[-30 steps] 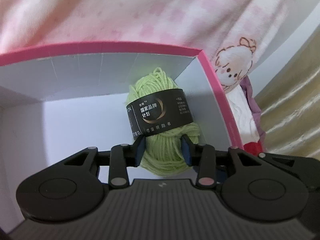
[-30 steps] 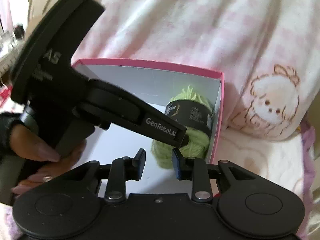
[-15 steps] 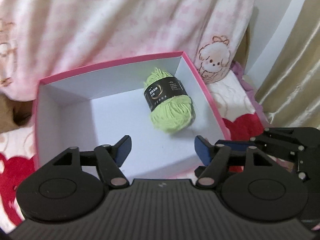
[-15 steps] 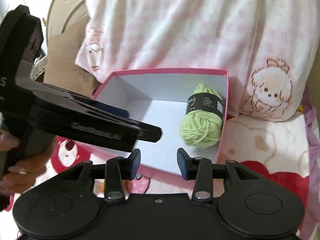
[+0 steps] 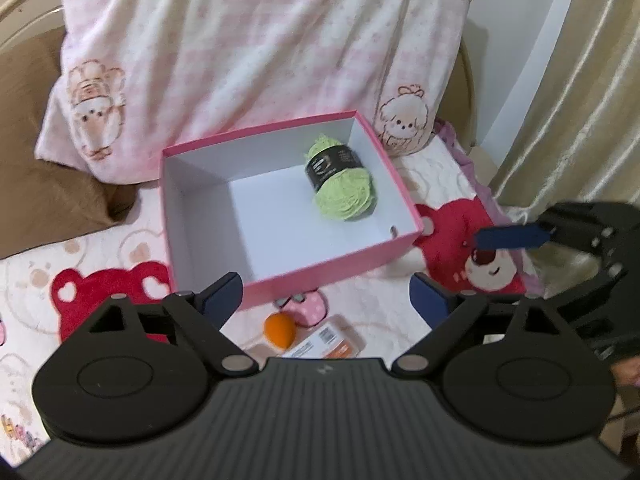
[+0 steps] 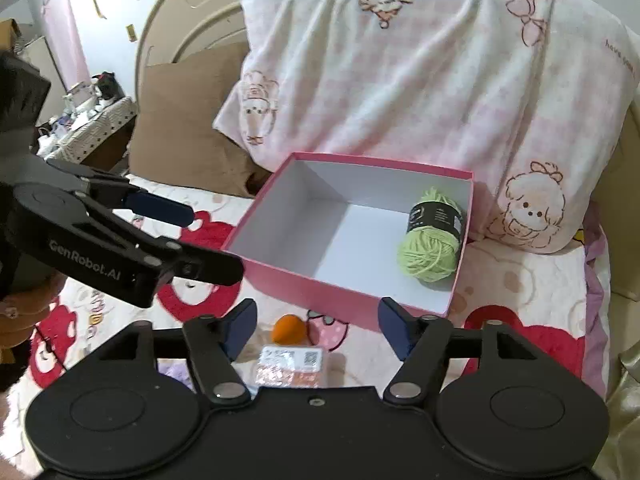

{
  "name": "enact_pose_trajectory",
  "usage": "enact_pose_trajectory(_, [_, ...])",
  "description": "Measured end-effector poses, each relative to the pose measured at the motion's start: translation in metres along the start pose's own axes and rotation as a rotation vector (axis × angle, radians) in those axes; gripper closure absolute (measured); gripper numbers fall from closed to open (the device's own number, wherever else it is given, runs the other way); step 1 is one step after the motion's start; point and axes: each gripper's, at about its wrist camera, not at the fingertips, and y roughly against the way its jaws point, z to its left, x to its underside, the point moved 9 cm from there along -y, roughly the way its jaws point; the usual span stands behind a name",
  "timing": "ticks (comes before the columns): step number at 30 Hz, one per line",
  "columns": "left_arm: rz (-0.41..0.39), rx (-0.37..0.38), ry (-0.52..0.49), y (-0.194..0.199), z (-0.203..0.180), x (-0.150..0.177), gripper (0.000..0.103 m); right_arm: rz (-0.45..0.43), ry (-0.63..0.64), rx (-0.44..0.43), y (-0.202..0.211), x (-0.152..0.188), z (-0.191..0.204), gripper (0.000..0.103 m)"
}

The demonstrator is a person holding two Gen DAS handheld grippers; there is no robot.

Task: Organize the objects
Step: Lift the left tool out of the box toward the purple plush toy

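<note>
A pink box with a white inside sits on the bed. A green yarn ball with a black label lies in its far right corner. An orange ball and a flat packet lie on the blanket in front of the box. My left gripper is open and empty, pulled back above the box's near wall. My right gripper is open and empty, above the orange ball and the packet.
A pink checked pillow leans behind the box, and a brown pillow lies to its left. The blanket has red bear prints. A curtain hangs on the right. The left gripper's body shows in the right wrist view.
My left gripper let go of the yarn ball, opened wide and drew back out of the box. My right gripper also opened and drew back. The yarn stays in the box.
</note>
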Motion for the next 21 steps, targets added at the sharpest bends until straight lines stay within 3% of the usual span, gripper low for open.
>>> enact_pose_trajectory(8, [0.070,-0.031,0.016,0.007,0.021,0.052,0.010,0.034,-0.011,-0.098,0.009,0.024,0.030,0.026])
enact_pose_trajectory(18, [0.171,-0.046,0.111,0.002,0.059,0.135,0.010,0.112,0.109,-0.260,-0.024,0.070,0.103,0.022])
enact_pose_trajectory(21, [0.185,-0.033,0.152,-0.002,0.070,0.158,0.010,0.138,0.146,-0.269,-0.041,0.081,0.121,0.022])
